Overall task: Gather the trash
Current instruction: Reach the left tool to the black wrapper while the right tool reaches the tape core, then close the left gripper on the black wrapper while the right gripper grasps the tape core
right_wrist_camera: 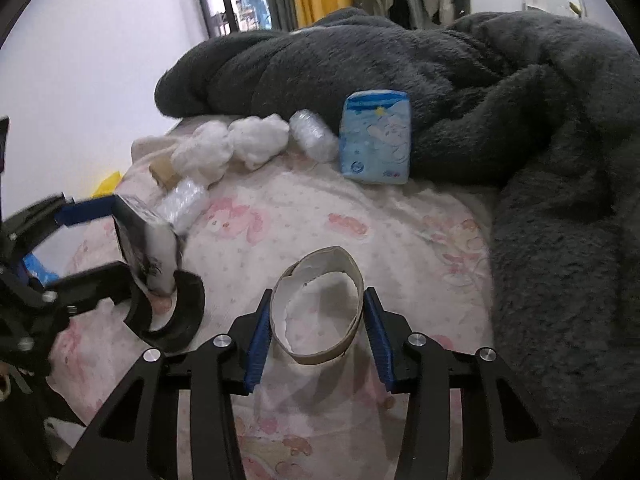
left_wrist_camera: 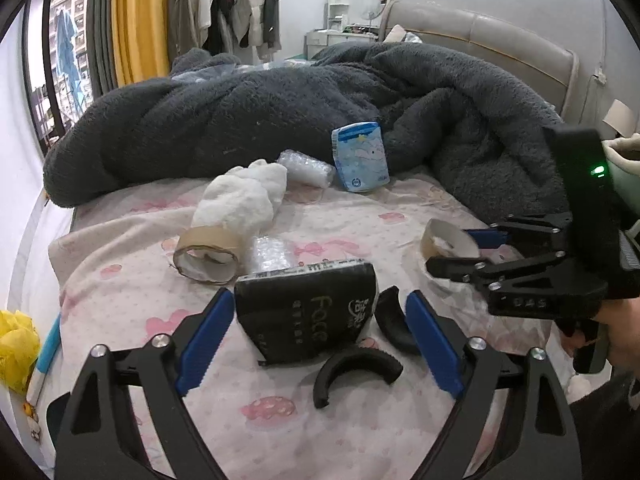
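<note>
Trash lay scattered over the pink-patterned bed sheet (left_wrist_camera: 360, 216), with none of it visibly gathered yet and no bin or bag in sight, so the collecting looked barely begun. The left gripper (left_wrist_camera: 316, 340) had its blue fingers (left_wrist_camera: 206, 340) spread wide on either side of a black tissue pack (left_wrist_camera: 304, 312), not touching it that I could see; two curved black plastic pieces (left_wrist_camera: 356, 372) lay just beside the pack. The right gripper (right_wrist_camera: 316, 332) had its fingers (right_wrist_camera: 258, 344) set against both sides of an empty cardboard tape core (right_wrist_camera: 320, 312), closed on it or nearly so, while the core rested on the sheet.

Left to pick up, by my judgement, were a brown tape roll (left_wrist_camera: 208, 256), a white crumpled wad (left_wrist_camera: 244, 196), two bubble-wrap rolls (left_wrist_camera: 308, 170) and a blue tissue packet (left_wrist_camera: 362, 156) leaning on the dark grey fleece blanket (left_wrist_camera: 240, 112).

Whether the right fingers actually squeezed the core or only touched it was hard to tell. The blanket could hide more litter under its folds. The left gripper was blurred in the right wrist view, and the yellow thing (left_wrist_camera: 16, 344) at the bed's edge was cut off.
</note>
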`<state>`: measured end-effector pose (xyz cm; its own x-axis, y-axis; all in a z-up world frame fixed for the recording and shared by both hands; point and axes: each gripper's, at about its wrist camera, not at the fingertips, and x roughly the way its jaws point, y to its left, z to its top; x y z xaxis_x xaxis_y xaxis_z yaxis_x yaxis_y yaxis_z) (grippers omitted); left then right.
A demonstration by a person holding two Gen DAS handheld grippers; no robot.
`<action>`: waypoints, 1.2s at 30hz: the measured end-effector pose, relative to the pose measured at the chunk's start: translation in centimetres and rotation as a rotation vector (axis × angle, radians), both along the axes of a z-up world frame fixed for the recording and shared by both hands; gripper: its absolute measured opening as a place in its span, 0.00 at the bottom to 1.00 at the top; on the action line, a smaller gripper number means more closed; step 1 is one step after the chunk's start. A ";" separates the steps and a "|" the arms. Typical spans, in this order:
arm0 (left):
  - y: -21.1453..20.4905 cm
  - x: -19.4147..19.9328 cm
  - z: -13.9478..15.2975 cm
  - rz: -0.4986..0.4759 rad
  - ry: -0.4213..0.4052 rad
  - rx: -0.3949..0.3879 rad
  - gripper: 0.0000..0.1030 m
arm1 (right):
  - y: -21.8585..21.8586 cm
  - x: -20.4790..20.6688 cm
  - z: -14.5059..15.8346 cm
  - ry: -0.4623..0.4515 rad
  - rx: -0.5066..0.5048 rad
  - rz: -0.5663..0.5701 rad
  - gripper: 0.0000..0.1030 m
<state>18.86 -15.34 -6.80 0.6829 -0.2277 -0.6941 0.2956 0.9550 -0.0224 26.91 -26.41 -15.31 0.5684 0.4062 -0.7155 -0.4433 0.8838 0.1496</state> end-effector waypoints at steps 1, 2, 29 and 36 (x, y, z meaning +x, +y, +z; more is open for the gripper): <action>-0.1 0.2 -0.1 0.006 0.007 -0.001 0.80 | -0.2 0.0 0.2 -0.005 0.009 -0.005 0.43; -0.1 0.4 -0.3 0.014 0.016 -0.002 0.77 | -0.3 0.1 0.5 -0.010 0.018 -0.010 0.43; 5.0 -0.1 3.7 0.040 -0.037 -0.184 0.16 | 2.8 1.4 5.5 -0.105 0.122 -0.038 0.43; 9.0 -0.7 5.3 0.107 -0.096 -0.228 0.16 | 6.0 2.0 7.1 -0.134 0.147 -0.002 0.43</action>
<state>18.12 -6.35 -1.46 0.7720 -0.2935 -0.5637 0.2043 0.9545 -0.2173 28.95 -20.43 -8.18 0.6557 0.4992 -0.5665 -0.4661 0.8579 0.2164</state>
